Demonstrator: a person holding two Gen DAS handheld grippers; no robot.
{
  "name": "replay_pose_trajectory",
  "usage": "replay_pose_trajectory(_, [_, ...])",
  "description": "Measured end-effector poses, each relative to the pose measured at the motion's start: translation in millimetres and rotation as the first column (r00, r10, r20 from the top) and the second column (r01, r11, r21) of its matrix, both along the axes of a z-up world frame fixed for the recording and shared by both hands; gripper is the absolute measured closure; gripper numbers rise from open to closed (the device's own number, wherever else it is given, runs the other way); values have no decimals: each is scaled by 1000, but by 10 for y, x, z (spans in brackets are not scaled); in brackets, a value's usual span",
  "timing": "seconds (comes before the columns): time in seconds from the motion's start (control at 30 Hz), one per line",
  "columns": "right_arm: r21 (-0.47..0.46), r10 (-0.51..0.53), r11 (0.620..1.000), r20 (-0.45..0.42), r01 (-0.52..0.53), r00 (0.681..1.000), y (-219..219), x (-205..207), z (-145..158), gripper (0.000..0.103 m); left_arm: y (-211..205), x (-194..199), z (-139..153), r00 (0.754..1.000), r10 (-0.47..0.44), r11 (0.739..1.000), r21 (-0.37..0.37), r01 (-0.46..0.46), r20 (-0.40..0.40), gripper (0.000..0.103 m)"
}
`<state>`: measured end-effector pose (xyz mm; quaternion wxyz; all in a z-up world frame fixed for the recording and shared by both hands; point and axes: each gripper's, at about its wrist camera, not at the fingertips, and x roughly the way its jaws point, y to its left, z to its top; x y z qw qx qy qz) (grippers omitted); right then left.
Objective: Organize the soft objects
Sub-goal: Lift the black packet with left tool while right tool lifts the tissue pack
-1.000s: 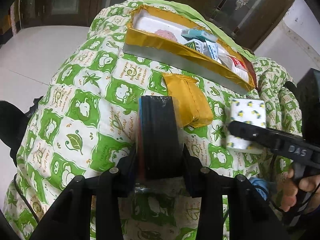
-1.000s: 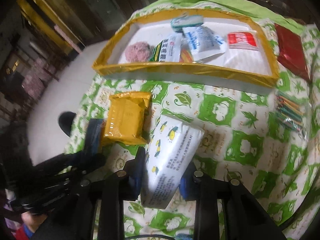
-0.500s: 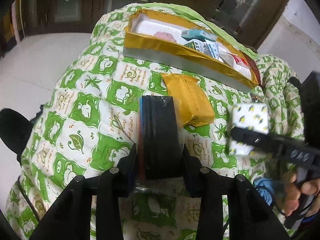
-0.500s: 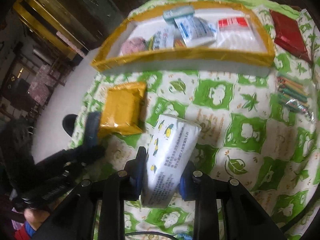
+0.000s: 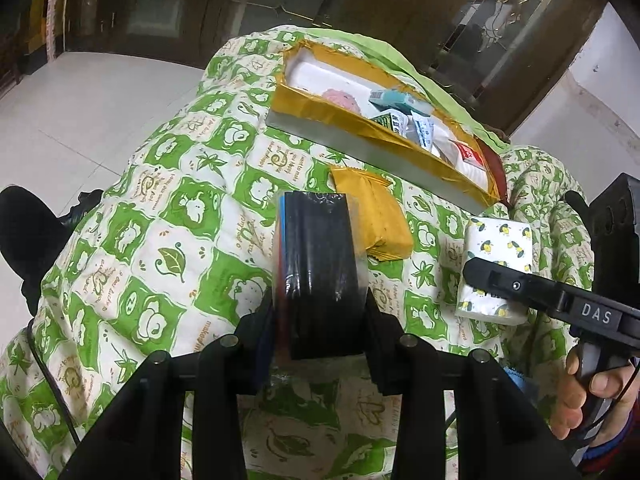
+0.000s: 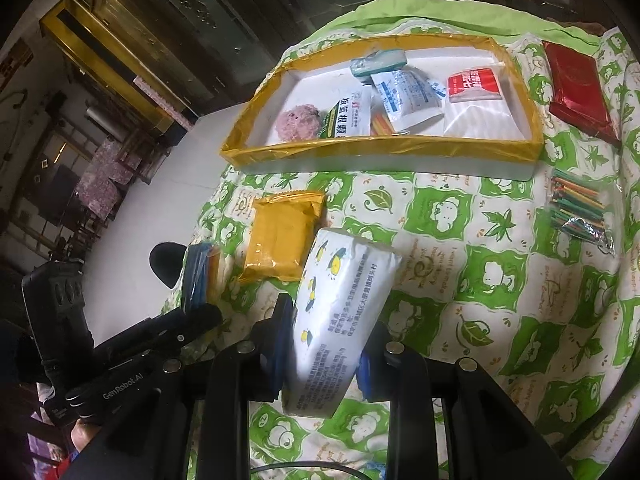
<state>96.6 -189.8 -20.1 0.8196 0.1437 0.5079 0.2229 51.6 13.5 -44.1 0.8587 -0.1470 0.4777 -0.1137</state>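
Observation:
My left gripper [image 5: 318,316] is shut on a black plastic-wrapped pack [image 5: 316,256] and holds it above the green quilt; it also shows in the right wrist view [image 6: 200,276]. My right gripper [image 6: 326,344] is shut on a white tissue pack with lemon print [image 6: 340,320], lifted off the quilt; the pack also shows in the left wrist view [image 5: 496,268]. A yellow-rimmed tray [image 6: 384,148] at the far side holds several sachets and a pink plush [image 6: 300,122]. A yellow packet [image 6: 282,236] lies between the tray and the grippers.
A red packet [image 6: 580,92] lies right of the tray. A bag of coloured sticks [image 6: 576,208] lies on the quilt [image 6: 480,280] at the right. White floor and dark cabinets lie beyond the quilt's left edge.
Both grippers have risen and drawn back slightly with their packs. The tray and yellow packet stayed in place.

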Motion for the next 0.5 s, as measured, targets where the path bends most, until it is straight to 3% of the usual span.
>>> replay_pose_trajectory(0.27, [23,79,997,-4,-79,997,217,-132,-2,74,8,-5,5,1000,7,1000,-2,-7,4,66])
replay_pose_trajectory(0.5, [68,61,996,-24,-59,998,167,-93,-7,74,7,6,-8,1000,6,1000,3,-6,2,66])
